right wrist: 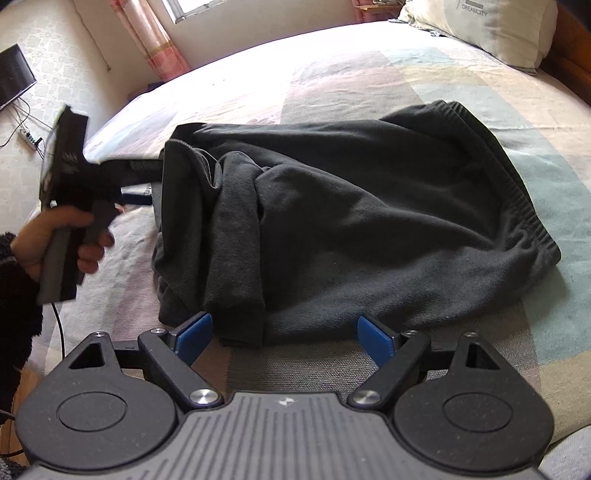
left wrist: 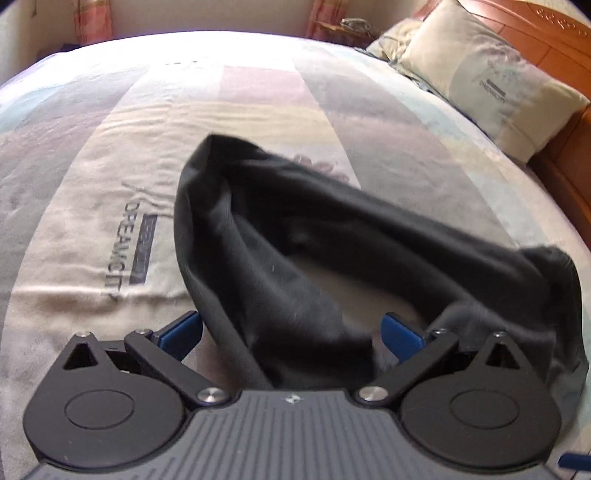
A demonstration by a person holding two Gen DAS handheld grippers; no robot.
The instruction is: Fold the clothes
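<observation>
— Listing hidden items first?
— Yes. Left gripper (left wrist: 291,332): fingers spread, black garment (right wrist: 351,221) draped between them; whether the pads press it cannot be told. Its fingertips vanish behind the cloth from the right wrist.
— Right gripper (right wrist: 284,332)?
— Spread wide, empty, just short of the garment's near edge.
— Surroundings?
— Garment lies mid-bed (right wrist: 480,92); pillow (right wrist: 498,33) beyond it; curtain (right wrist: 155,40) far left.

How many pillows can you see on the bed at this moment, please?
1 clearly: a cream pillow at the head of the bed, beside the wooden headboard. A second may lie partly hidden behind it.
</observation>
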